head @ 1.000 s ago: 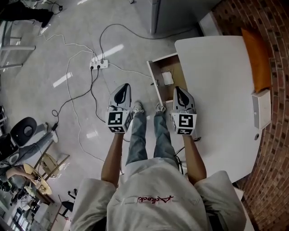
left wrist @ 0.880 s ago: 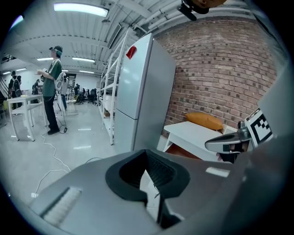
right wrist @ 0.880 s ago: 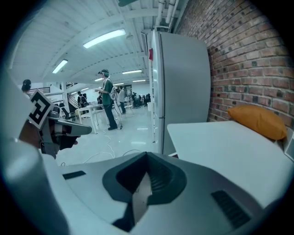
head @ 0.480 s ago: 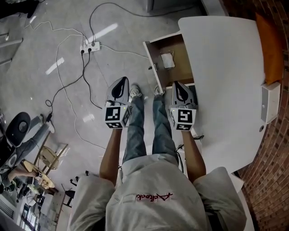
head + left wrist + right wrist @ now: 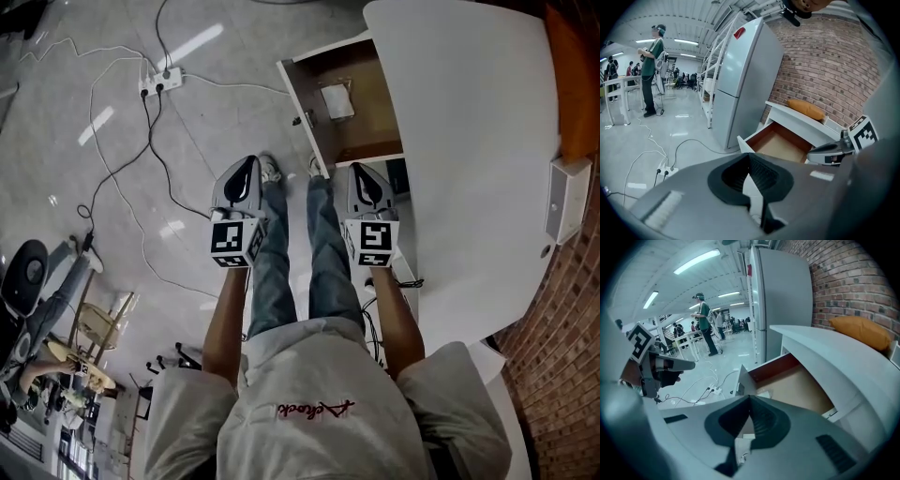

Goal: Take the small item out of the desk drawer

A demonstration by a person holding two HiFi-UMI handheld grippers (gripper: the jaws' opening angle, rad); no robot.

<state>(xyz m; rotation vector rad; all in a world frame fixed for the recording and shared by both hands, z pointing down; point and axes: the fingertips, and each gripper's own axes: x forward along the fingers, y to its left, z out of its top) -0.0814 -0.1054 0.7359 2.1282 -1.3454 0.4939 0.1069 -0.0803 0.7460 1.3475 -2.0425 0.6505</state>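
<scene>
Small item (image 5: 336,100): a pale, flat packet lying on the brown floor of the open drawer (image 5: 367,131). It sits toward the drawer's far side wall, apart from the front panel, with nothing touching it. The drawer is pulled out from the left edge of the white worktop (image 5: 469,141) and hangs over the floor (image 5: 112,187).

Left gripper (image 5: 247,171): held above the floor beside the person's legs (image 5: 309,253), well apart from the drawer. In the left gripper view its jaws are clenched tip to tip, with nothing between them.

Right gripper (image 5: 366,178): held on the other side of the legs. In the head view its tip shows at the drawer's near side wall, close to the worktop edge and clear of the small item. How high it sits above the drawer cannot be told. In the right gripper view its jaws are likewise pressed together and empty, and they point toward the open drawer.

Other findings: an orange cushion (image 5: 572,75) lies along the worktop's back edge against the brick wall (image 5: 562,328). A white box (image 5: 567,197) rests beside it at the same edge. A tall grey fridge (image 5: 740,84) stands beyond the drawer. A power strip (image 5: 159,82) with trailing cables (image 5: 141,169) lies on the floor.
</scene>
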